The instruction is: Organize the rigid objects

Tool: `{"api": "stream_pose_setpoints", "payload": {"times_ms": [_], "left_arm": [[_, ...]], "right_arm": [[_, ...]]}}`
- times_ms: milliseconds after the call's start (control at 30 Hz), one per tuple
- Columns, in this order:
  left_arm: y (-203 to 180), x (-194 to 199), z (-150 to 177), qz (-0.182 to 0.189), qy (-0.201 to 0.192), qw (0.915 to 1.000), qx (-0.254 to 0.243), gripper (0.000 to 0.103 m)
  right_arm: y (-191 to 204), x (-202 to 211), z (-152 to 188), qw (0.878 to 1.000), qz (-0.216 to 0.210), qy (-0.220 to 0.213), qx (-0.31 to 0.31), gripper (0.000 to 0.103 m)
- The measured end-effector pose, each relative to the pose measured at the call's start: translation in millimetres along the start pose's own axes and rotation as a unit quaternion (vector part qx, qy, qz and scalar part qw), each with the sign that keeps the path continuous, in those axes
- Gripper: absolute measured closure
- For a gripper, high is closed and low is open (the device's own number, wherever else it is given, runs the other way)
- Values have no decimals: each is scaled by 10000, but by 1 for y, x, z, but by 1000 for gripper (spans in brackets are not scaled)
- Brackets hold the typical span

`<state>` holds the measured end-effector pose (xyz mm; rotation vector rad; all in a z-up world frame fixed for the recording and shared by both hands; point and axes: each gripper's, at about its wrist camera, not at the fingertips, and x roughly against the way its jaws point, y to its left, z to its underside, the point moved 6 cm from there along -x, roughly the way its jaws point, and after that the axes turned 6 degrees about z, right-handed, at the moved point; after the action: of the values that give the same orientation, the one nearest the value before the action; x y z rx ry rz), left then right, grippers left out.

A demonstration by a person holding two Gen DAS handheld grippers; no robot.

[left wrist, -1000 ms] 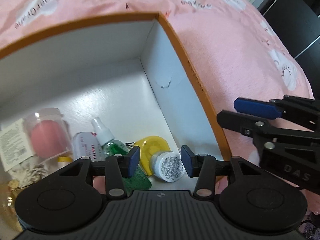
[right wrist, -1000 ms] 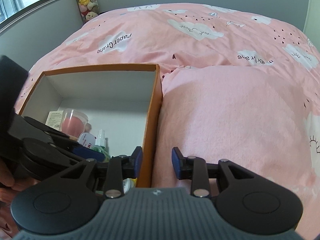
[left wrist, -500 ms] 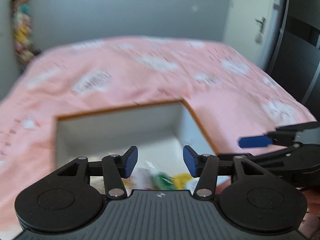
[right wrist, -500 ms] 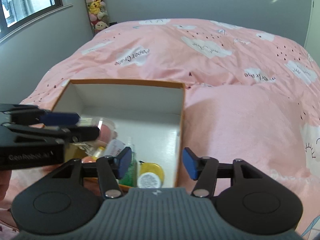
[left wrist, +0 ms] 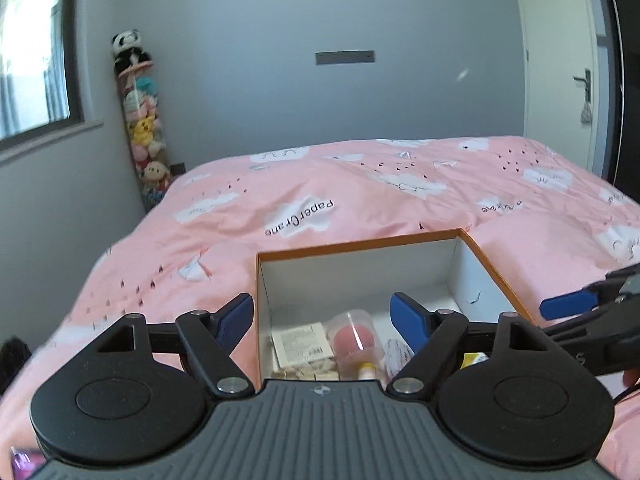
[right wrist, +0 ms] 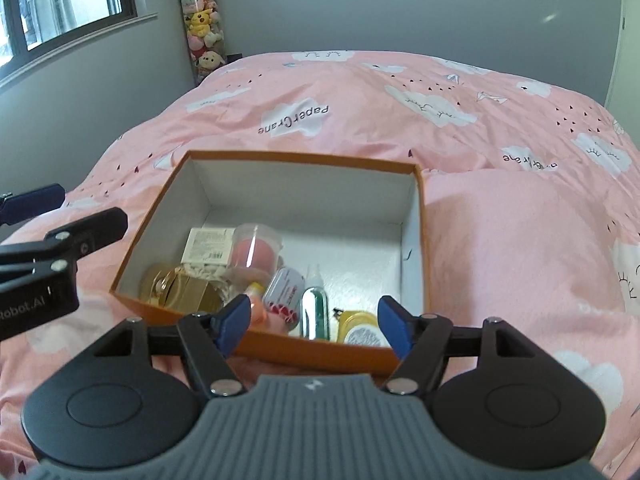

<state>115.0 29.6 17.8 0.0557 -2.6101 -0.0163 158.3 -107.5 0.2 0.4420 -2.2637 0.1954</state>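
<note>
While both empty grippers have just been opening, the box [right wrist: 256,340] lies just beyond them.

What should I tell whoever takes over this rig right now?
Left tool: open, jaws just widened, nothing between them.
Right tool: open, jaws just widened, empty, above the box's near wall.
Orange box sits on the pink bed. Inside: pink sponge case, green spray bottle, yellow jar, gold items.
Done: those are boxed.
Left: nothing loose visible on the bed; check out of view.
</note>
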Motion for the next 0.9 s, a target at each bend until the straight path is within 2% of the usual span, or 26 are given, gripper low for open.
{"api": "stream_pose_setpoints", "payload": {"times_ms": [133,267,567,900], "left_arm": [[6,-5,22,199,265,9990,296,11],[10,-12,44,203,607,9967,501,11],[0,-29,74,162,1220,9890,815,11],[-1,-36,80,84,1415,9864,833,11]], "right_arm": [[8,5,9,9999,130,-64,72,33],[12,4,21,9994,274,-69,206,26],[-3,-9,42,9992,391,41,-112,21],[-16,-27,49,9983,455,216,-290,21]]}}
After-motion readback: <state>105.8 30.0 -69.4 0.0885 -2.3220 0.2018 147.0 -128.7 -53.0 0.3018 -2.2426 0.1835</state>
